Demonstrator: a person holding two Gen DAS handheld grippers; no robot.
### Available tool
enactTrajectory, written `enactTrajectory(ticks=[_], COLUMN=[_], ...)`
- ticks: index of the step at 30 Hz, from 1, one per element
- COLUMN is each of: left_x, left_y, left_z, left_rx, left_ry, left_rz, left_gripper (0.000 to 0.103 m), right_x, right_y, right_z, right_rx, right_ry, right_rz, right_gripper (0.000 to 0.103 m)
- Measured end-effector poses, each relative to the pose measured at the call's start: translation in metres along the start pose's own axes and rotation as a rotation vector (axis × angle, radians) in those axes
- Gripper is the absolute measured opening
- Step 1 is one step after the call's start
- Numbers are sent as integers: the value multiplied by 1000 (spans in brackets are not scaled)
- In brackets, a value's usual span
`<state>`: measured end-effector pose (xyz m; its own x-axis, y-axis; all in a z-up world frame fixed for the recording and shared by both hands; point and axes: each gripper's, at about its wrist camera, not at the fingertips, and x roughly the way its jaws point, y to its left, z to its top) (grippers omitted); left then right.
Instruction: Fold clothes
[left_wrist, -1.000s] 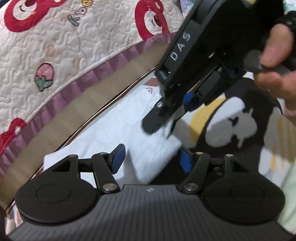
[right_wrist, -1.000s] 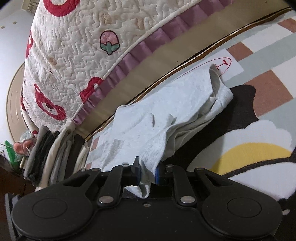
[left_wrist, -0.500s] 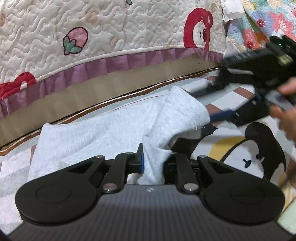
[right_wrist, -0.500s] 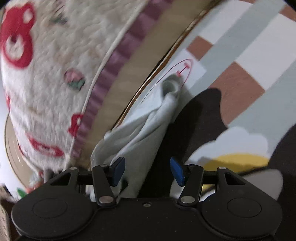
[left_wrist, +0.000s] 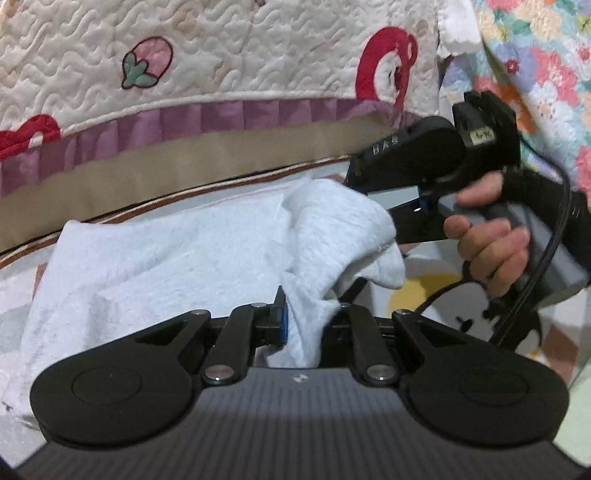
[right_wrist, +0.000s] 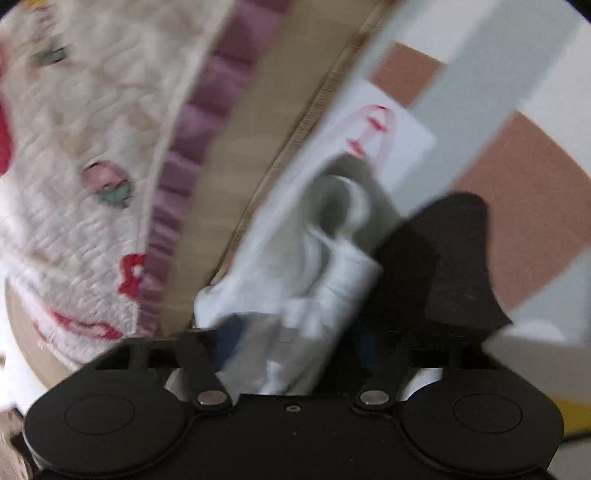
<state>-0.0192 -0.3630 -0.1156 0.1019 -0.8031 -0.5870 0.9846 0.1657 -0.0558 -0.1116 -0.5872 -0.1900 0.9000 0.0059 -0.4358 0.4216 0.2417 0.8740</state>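
Our left gripper (left_wrist: 303, 320), bottom center of its view, is clamped on a fold of the white garment (left_wrist: 166, 254), which spreads mid-frame on the patterned rug (right_wrist: 517, 177) w/ the quilt (left_wrist: 221, 55) up top. Right gripper (right_wrist: 295, 349) pic's blurry; fingers wide apart w/ cloth between, not pinched.

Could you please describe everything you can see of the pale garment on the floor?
The garment is pale grey-white, soft, fleecy-looking knit fabric. Most of it lies spread and rumpled on the patterned rug beside the quilted bedcover. One edge is gathered up and pinched in the left gripper. The right gripper has a bunched fold between its fingers; motion blur hides whether it is clamped.
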Motion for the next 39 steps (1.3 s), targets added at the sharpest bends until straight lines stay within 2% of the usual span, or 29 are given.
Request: enactTrajectory(ticks=[1, 3, 6, 8, 11, 13, 14, 16, 17, 20, 23, 26, 28, 32, 34, 37, 39], left_x=[-4, -12, -32, -47, -55, -57, -58, -63, -65, -82, -98, -105, -100, -84, -85, -83, -83], left_y=[-8, -25, -45, -54, -68, -76, -81, -86, -83, -57, -24, 16, 53, 97, 105, 109, 110], left_z=[1, 2, 5, 5, -6, -17, -21, -26, -24, -17, -19, -37, -57, -94, -102, -107, -108], left_rx=[56, 187, 220, 139, 36, 5, 25, 55, 37, -66, -197, -355, -537, -748, -795, -825, -837], left_ry=[-10, -27, -34, -33, -1, 18, 16, 8, 1, -69, -146, -137, -119, -61, -64, -63, -57], left_rz=[7, 25, -61, -126, -187, -190, -167, -132, -128, -102, -40, 74, 74, 66, 53, 50, 54], left_gripper=[11, 11, 11, 11, 11, 11, 11, 11, 11, 11, 11, 11, 12, 13, 13, 14, 14], right_x=[-3, -15, -44, -70, -110, -129, -132, -131, -128, -106, -69, -18, 20, 78, 84, 59, 35], right_y=[2, 5, 15, 21, 19, 11, 10, 17, 25, 62, 108, 144, 153, 146, 135, 125, 121], right_z=[-2, -5, -14, -26, -51, -68, -74, -79, -78, -72, -67, -70, -74, -90, -94, -92, -92], right_rx=[-28, -67, -134, -189, -224, -211, -213, -275, -313, -446, -593, -715, -727, -747, -717, -649, -641], right_ry=[-15, -50, -95, -130, -172, -187, -187, -171, -162, -127, -71, 15, 70, 145, 164, 128, 92], right_rz=[17, 62, 97, 105, 72, 43, 23, -6, -14, -4, -6, -57, -95, -221, -241, -177, -131], right_gripper=[18, 15, 15, 15, 15, 15, 15, 15, 15, 15, 15, 15, 15, 18, 24, 38, 39])
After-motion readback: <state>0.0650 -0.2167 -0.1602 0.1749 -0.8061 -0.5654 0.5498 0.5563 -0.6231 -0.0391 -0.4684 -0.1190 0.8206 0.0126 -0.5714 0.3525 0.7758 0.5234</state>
